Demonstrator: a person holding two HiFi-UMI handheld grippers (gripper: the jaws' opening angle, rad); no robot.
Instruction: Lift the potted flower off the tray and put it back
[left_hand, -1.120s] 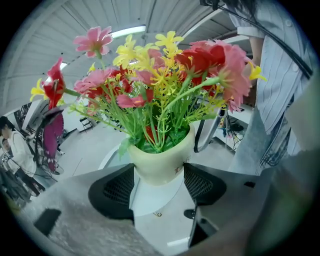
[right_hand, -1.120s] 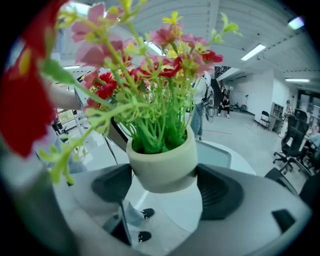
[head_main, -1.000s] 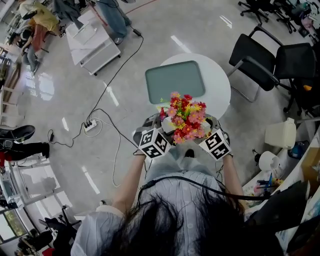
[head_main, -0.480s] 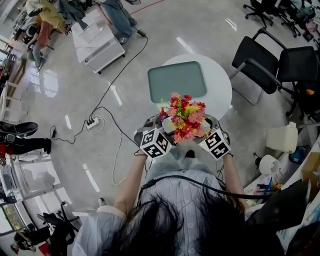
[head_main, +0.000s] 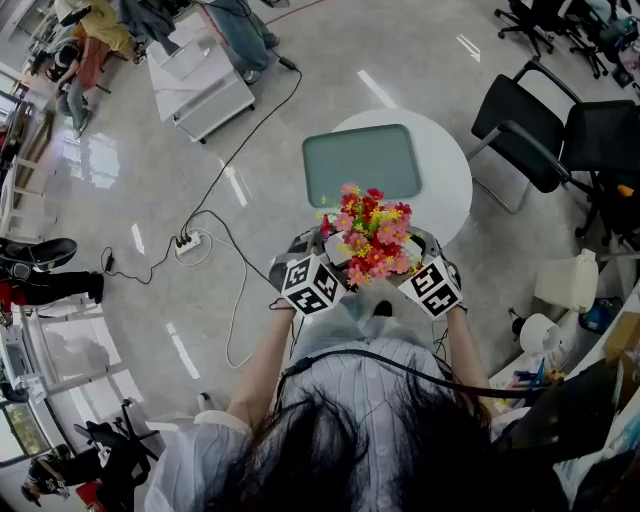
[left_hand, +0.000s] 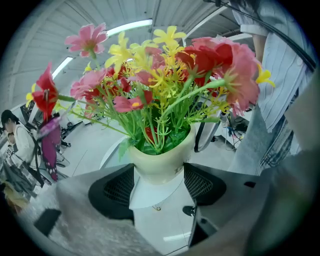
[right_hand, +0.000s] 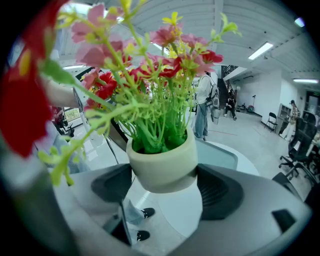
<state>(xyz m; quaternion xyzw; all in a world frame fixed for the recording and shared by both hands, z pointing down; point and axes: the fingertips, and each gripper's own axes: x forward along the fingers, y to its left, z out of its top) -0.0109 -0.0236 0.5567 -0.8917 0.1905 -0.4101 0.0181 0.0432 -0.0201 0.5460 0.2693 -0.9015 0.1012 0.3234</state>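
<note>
Right gripper view, smooth round cream pot (right_hand: 164, 166)

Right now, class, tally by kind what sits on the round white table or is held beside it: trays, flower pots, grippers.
Grey-green rectangular tray: 1
Cream pot of red, pink and yellow flowers: 1
Two-jaw grippers, left gripper and right gripper, both clamping the pot: 2
Total: 4
</note>
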